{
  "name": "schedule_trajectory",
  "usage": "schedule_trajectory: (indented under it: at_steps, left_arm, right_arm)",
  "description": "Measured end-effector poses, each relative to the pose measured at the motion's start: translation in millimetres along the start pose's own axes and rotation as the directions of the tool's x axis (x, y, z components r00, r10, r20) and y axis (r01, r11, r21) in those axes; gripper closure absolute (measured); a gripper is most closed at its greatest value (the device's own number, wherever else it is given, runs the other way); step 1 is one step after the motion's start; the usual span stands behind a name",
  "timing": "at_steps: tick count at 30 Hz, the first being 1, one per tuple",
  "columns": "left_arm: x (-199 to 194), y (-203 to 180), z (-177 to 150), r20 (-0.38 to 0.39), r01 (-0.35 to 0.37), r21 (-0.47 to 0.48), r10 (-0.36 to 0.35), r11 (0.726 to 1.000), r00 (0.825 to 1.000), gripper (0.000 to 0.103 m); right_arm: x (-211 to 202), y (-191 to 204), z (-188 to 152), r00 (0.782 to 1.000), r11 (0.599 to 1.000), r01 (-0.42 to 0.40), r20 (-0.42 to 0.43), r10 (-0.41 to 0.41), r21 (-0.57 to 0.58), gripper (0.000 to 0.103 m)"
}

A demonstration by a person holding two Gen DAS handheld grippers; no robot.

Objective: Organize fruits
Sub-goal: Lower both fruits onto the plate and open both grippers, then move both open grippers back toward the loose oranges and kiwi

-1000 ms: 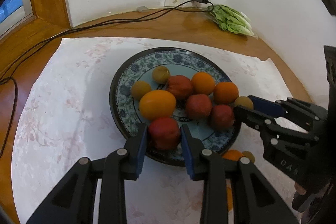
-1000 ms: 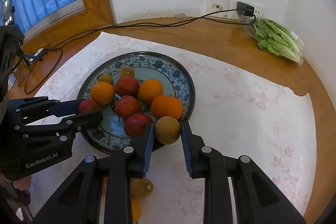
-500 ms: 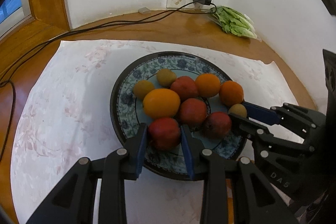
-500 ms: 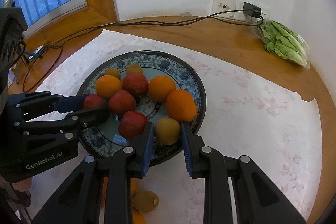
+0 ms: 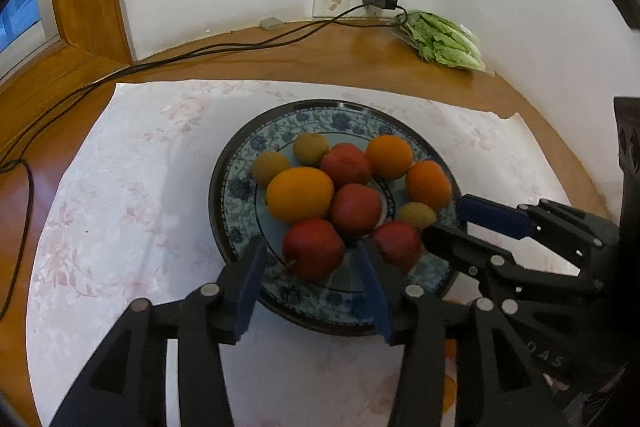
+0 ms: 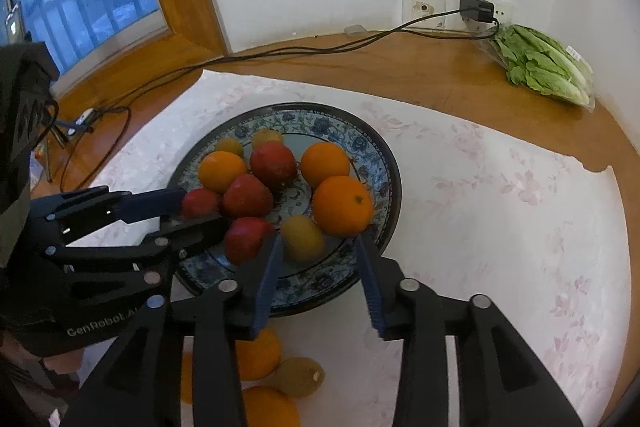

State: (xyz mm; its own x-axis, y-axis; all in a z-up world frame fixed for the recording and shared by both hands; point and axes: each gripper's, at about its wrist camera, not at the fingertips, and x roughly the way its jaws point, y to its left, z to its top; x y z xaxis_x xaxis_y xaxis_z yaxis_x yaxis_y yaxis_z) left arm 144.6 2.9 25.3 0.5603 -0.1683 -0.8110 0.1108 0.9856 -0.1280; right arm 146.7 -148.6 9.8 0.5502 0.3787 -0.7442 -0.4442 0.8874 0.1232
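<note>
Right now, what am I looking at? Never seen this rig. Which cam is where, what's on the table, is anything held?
No robot arm here: a person holds a two-finger gripper in each hand, each with a fisheye camera looking along its fingers. One picture is from the left wrist, the other from the right.

On the wooden table lies a pale floral cloth with a blue patterned plate of red apples, oranges and small yellow-brown fruits. More fruit lies loose on the cloth. Bagged lettuce sits by the wall.

The left gripper has just been opening around a red apple, the right gripper around a yellow-brown fruit. Both fruits rest on the plate, released; nothing is held.
</note>
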Motion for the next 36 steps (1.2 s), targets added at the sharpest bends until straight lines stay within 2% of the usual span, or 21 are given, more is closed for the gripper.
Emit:
schedule_trajectory:
  at_steps: [6,9,24,36]
  left_arm:
    - [-12.3,-1.0,-3.7,0.009,0.008,-0.014,-0.008,1.000,1.000,0.044]
    - [-18.3,-2.0,-5.3,0.013,0.007,-0.014,-0.006,1.000,1.000,0.043]
    - [-44.3,-9.5,-24.3,0.008,0.028,-0.031,-0.028,0.999,1.000,0.043]
    - [-59.8,-30.8,-47.7,-0.010,0.067,0.013,-0.067,0.998,0.998,0.042]
  right_arm:
    - [-13.7,-0.5,-3.6,1.000,1.000,-0.013,0.027,0.013,0.009,0.058]
    - [-20.2,-2.0,-6.7,0.999,0.999,-0.024,0.037,0.023,0.025,0.055]
    - [-51.1,-2.6,-28.9,0.999,0.998,-0.017,0.032,0.015,0.061,0.054]
    - [-64.8,-1.2,-57.6,1.000,0.996,-0.005,0.005,0.005,0.086,0.054]
